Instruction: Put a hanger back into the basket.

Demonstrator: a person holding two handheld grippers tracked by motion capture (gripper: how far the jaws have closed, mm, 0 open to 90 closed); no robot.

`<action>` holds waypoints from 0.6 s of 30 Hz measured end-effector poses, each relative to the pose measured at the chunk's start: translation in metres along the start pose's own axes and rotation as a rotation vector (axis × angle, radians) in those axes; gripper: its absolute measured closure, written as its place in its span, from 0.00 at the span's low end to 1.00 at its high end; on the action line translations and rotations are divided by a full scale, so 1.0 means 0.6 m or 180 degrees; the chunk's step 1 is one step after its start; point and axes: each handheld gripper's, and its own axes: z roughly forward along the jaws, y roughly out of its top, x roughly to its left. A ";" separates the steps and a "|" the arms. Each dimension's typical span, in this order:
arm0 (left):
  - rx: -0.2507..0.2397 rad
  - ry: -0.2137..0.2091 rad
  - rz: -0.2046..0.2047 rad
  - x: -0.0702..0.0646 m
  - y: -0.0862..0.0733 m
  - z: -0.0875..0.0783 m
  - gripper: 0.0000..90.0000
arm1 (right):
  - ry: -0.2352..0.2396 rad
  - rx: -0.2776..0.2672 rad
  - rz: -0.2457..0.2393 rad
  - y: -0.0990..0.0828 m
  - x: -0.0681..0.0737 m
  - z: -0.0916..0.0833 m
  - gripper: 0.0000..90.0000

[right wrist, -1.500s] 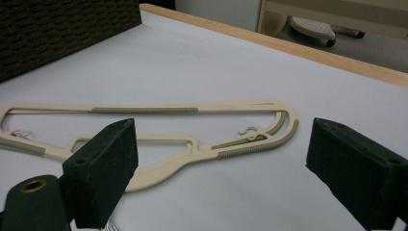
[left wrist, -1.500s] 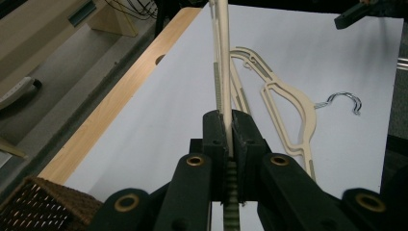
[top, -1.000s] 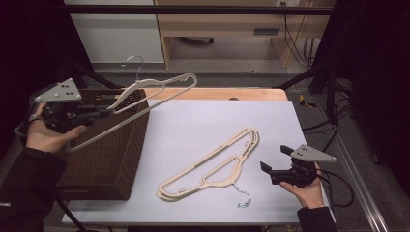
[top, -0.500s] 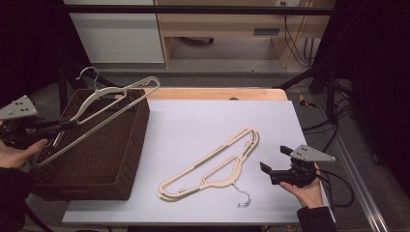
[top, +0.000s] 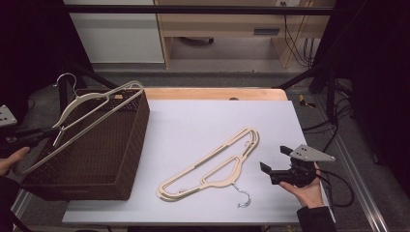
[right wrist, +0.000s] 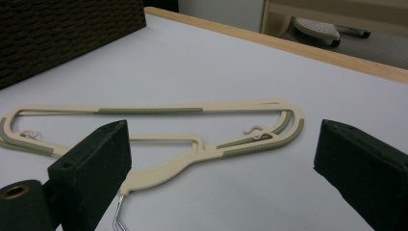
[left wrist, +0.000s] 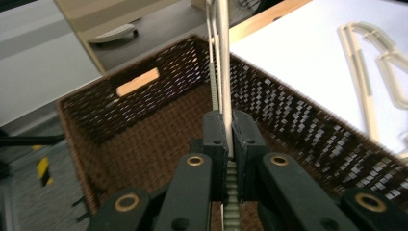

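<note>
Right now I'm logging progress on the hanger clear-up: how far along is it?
Nothing looks finished: the wicker basket appears empty inside. In hand: the left gripper is shut on a beige hanger, held tilted over the basket. Left: the hangers on the table, seemingly two stacked, lie untouched in front of the open right gripper.

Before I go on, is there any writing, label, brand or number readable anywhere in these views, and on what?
None: no readable text in any view.
Held hanger in the left gripper: plain, no marking visible.
Hangers on the table: no brand or size visible.
Wicker basket: no tag.
Right gripper and its grey plate: no lettering legible.
Yellow-and-black striped piece on the floor: pattern only, blurred.
</note>
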 end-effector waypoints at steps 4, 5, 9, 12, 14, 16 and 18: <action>-0.0009 0.0026 -0.0032 0.003 -0.015 0.005 0.95 | 0.0003 0.0001 0.0003 0.000 0.000 0.000 0.07; -0.0018 0.0042 -0.0040 0.004 -0.023 0.009 0.95 | -0.0003 -0.0001 0.0002 0.000 0.000 0.000 0.07; -0.0019 0.0042 -0.0070 0.004 -0.038 0.017 0.95 | -0.0003 0.0008 0.0004 0.000 0.000 0.001 0.07; -0.0016 0.0033 -0.0099 0.005 -0.050 0.023 0.95 | 0.0006 0.0020 0.0000 0.000 0.001 0.001 0.07; -0.0023 0.0014 -0.0123 0.005 -0.054 0.026 0.95 | 0.0009 0.0025 0.0001 -0.001 0.001 0.002 0.07; 0.0034 0.0022 -0.0129 0.002 -0.063 0.039 0.95 | 0.0009 0.0027 0.0014 -0.001 0.002 0.004 0.07; 0.0074 0.0013 -0.0129 0.002 -0.066 0.044 0.95 | 0.0011 0.0032 0.0018 -0.001 0.002 0.004 0.07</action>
